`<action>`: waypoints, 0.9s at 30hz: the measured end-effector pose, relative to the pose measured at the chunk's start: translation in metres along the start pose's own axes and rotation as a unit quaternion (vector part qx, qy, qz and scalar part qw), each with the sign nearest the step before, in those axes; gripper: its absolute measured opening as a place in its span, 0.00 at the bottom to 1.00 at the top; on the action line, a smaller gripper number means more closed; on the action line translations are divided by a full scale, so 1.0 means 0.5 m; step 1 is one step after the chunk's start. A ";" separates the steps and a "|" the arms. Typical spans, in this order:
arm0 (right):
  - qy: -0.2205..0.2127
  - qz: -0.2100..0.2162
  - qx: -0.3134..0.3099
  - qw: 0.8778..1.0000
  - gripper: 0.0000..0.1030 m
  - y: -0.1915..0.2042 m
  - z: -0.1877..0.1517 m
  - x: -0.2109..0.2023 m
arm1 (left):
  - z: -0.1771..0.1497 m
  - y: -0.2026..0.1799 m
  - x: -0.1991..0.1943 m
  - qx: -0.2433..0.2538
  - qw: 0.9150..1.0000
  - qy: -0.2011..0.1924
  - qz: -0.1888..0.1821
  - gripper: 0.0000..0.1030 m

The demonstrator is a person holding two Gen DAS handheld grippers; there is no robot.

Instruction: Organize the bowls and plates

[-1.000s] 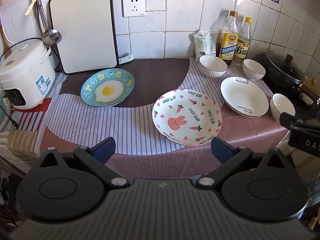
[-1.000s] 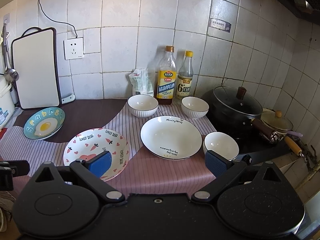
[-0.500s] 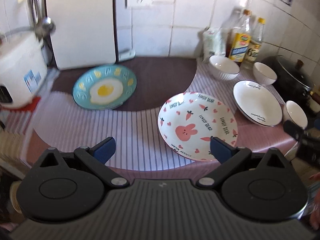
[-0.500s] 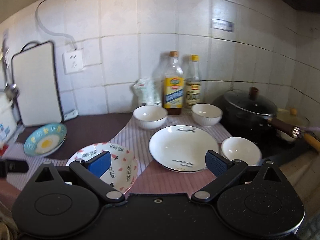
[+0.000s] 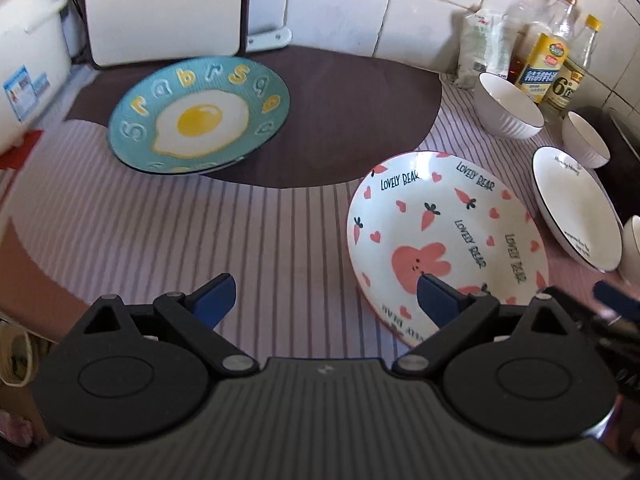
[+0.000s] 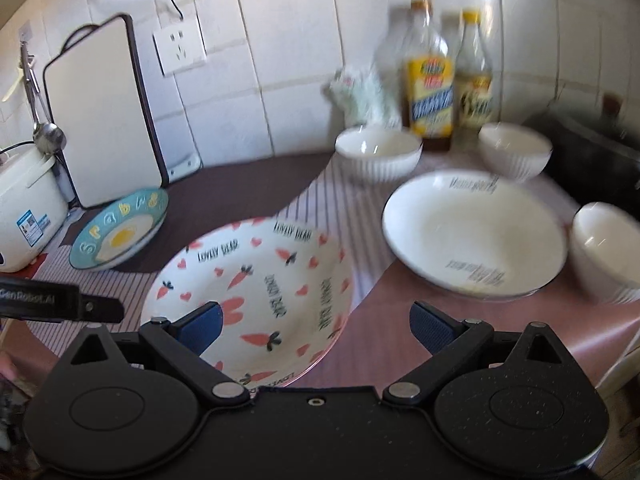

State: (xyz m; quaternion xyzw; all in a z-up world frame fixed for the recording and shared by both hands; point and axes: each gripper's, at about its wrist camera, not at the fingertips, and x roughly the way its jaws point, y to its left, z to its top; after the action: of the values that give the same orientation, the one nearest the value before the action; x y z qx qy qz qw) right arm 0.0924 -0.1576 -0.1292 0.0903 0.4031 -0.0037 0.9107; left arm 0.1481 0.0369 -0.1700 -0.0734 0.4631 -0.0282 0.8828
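Left wrist view: both grippers empty above the desk's front edge.
The left gripper [image 5: 324,294] and right gripper [image 6: 314,322] gape wide over the white rabbit-and-carrot ceramic plate [image 5: 444,240].

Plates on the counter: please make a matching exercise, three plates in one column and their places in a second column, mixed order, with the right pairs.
Things:
1. egg plate
2. rabbit plate
3. plain white plate

Places:
A. between the other two plates, nearest both open grippers
B. beside the small white bowls, near the bottles
C. in front of the cutting board, near the rice cooker

Pairs: 1-C, 2-A, 3-B
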 end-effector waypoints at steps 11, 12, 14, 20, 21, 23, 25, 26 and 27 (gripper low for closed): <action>0.025 0.009 0.047 0.999 0.76 -0.037 -0.035 0.081 | 0.007 -0.015 0.083 -0.015 0.998 0.011 -0.054 0.79; 0.026 0.012 0.055 0.998 0.73 -0.041 -0.037 0.083 | 0.006 -0.018 0.085 -0.012 0.999 0.012 -0.052 0.75; 0.032 0.019 0.066 0.997 0.62 -0.048 -0.041 0.088 | 0.004 -0.015 0.087 -0.017 0.998 0.011 -0.053 0.60; 0.034 0.032 0.068 0.997 0.31 -0.055 -0.038 0.094 | 0.010 -0.008 0.094 -0.010 0.999 0.017 -0.047 0.22; 0.036 0.041 0.078 0.995 0.26 -0.059 -0.036 0.096 | 0.012 -0.008 0.096 -0.010 0.998 0.022 -0.053 0.20; 0.039 0.049 0.093 0.994 0.19 -0.063 -0.033 0.101 | 0.015 -0.006 0.100 -0.018 0.997 0.032 -0.067 0.14; 0.038 0.050 0.094 0.994 0.19 -0.062 -0.033 0.106 | 0.014 -0.006 0.102 -0.018 0.997 0.032 -0.066 0.14; 0.037 0.052 0.095 0.993 0.19 -0.063 -0.033 0.107 | 0.013 -0.006 0.104 -0.018 0.997 0.032 -0.067 0.14; 0.037 0.055 0.097 0.993 0.19 -0.065 -0.033 0.108 | 0.012 -0.006 0.106 -0.020 0.997 0.032 -0.069 0.14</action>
State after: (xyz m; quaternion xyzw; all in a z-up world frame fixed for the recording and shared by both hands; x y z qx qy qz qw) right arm 0.1142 -0.1833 -0.1851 0.2004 0.4291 0.0103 0.8807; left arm 0.1830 0.0283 -0.2091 -0.1217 0.4853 -0.0819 0.8620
